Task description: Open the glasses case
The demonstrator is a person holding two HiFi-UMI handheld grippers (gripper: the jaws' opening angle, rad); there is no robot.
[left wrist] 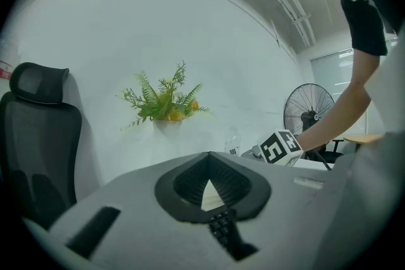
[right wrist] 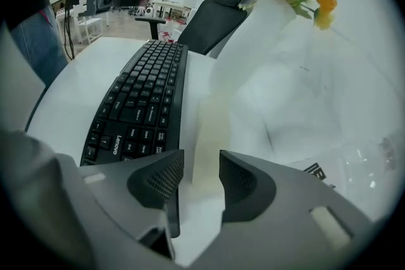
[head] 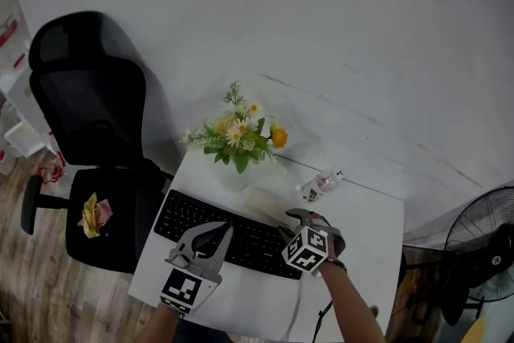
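The glasses case (right wrist: 211,129) is a pale cream, long shape lying on the white desk (head: 365,249) behind the keyboard; in the head view the glasses case (head: 267,202) is faint against the desk. My right gripper (right wrist: 201,164) is open, and the case's near end sits at the gap between its jaws; I cannot tell whether they touch it. In the head view the right gripper (head: 292,214) points left toward the case. My left gripper (head: 226,228) hovers over the keyboard, shut with nothing in it; its tips meet in the left gripper view (left wrist: 209,154).
A black keyboard (head: 201,222) lies along the desk's front. A white vase of flowers (head: 241,142) stands at the back, with a small clear bottle (head: 321,185) to its right. A black office chair (head: 88,132) is left of the desk, a floor fan (head: 482,245) to the right.
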